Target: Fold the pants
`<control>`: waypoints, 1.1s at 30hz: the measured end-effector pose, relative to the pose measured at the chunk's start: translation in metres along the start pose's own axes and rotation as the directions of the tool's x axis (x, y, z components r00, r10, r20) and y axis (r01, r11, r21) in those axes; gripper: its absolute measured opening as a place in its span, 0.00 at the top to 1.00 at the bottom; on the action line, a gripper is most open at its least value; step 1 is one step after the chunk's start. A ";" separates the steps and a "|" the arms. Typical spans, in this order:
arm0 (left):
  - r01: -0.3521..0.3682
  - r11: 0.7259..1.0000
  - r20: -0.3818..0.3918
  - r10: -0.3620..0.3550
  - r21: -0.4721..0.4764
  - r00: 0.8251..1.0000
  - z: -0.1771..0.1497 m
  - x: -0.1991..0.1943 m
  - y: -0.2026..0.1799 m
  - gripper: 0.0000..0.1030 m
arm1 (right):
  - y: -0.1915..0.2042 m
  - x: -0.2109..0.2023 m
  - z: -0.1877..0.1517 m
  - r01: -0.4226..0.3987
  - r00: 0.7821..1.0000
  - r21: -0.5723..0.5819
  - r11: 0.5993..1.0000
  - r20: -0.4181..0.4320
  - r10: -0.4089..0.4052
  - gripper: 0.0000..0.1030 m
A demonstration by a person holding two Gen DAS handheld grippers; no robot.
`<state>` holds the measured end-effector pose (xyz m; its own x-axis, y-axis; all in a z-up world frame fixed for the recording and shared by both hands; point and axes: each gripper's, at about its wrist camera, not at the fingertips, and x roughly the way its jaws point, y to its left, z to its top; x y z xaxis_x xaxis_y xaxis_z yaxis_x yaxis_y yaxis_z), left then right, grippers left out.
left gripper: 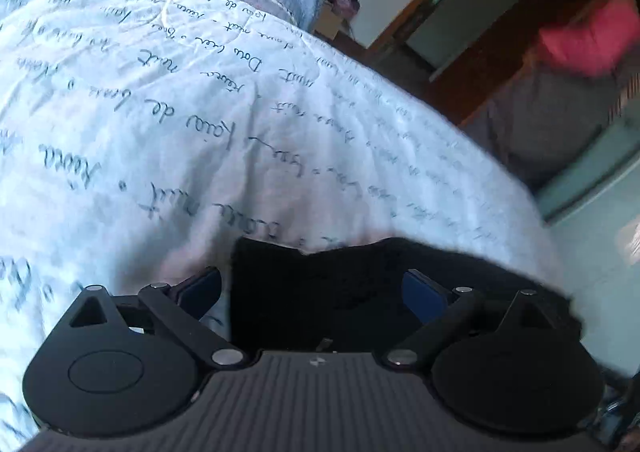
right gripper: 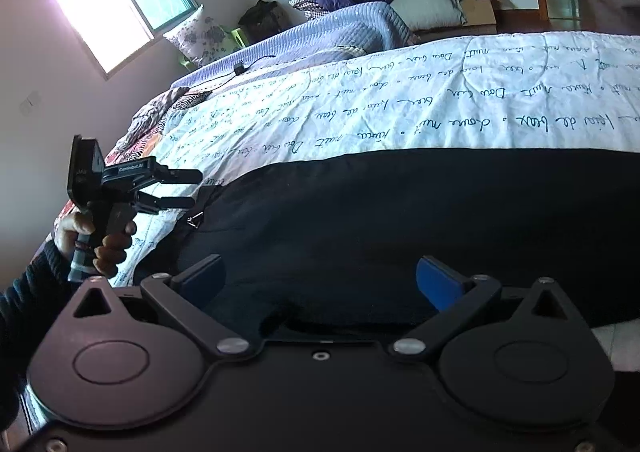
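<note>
While the black pants (right gripper: 400,220) lie flat along the bed's (right gripper: 440,92) near edge, my left gripper (right gripper: 188,188), fingers narrowly parted, noses toward their left end, and my right gripper (right gripper: 320,280) spreads wide over the near hem, probably both readying a fold.

Pants (right gripper: 400,220): black, plain. Quilt (right gripper: 440,92): white w/ dark cursive script print. Blanket (right gripper: 352,28): blue. Gripper pads (right gripper: 434,286): blue.
</note>
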<state>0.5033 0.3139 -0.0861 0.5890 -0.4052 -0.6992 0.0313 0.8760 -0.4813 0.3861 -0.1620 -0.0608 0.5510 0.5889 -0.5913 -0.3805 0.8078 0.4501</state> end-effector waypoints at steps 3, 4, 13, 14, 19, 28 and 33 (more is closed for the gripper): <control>-0.001 1.000 -0.030 0.001 0.024 1.000 -0.002 0.014 0.006 0.05 | -0.003 0.001 0.001 -0.007 1.000 -0.004 1.000 0.001 0.007 0.00; -0.002 0.999 -0.004 0.002 0.046 1.000 -0.006 0.015 0.006 0.05 | -0.004 0.001 0.000 -0.014 1.000 -0.001 1.000 0.000 0.014 0.00; -0.090 0.975 0.054 0.080 0.202 0.995 -0.013 0.009 -0.016 0.72 | -0.014 0.011 0.011 -0.002 1.000 -0.042 0.999 -0.003 0.002 0.00; -0.102 0.966 0.072 0.087 0.238 0.994 -0.014 0.006 -0.023 0.72 | -0.017 0.012 0.015 -0.003 1.000 -0.047 0.999 0.004 0.003 0.00; -0.079 0.947 0.144 0.035 0.311 0.989 -0.021 -0.016 -0.044 0.81 | -0.036 0.028 0.040 -0.132 0.991 -0.164 0.978 -0.005 0.133 0.00; 0.037 0.932 0.244 -0.132 0.360 0.961 -0.043 -0.066 -0.073 0.83 | -0.054 0.095 0.088 -0.125 0.980 -0.475 0.871 -0.196 0.034 0.01; 0.067 0.908 0.252 -0.184 0.413 0.950 -0.047 -0.079 -0.086 0.84 | -0.060 0.123 0.102 -0.170 0.961 -0.517 0.839 -0.275 0.025 0.01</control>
<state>0.4166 0.2582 -0.0143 0.7572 -0.4804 -0.4426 0.4009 0.8767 -0.2658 0.5526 -0.1400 -0.0919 0.3157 0.5925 -0.7411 -0.7965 0.5900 0.1323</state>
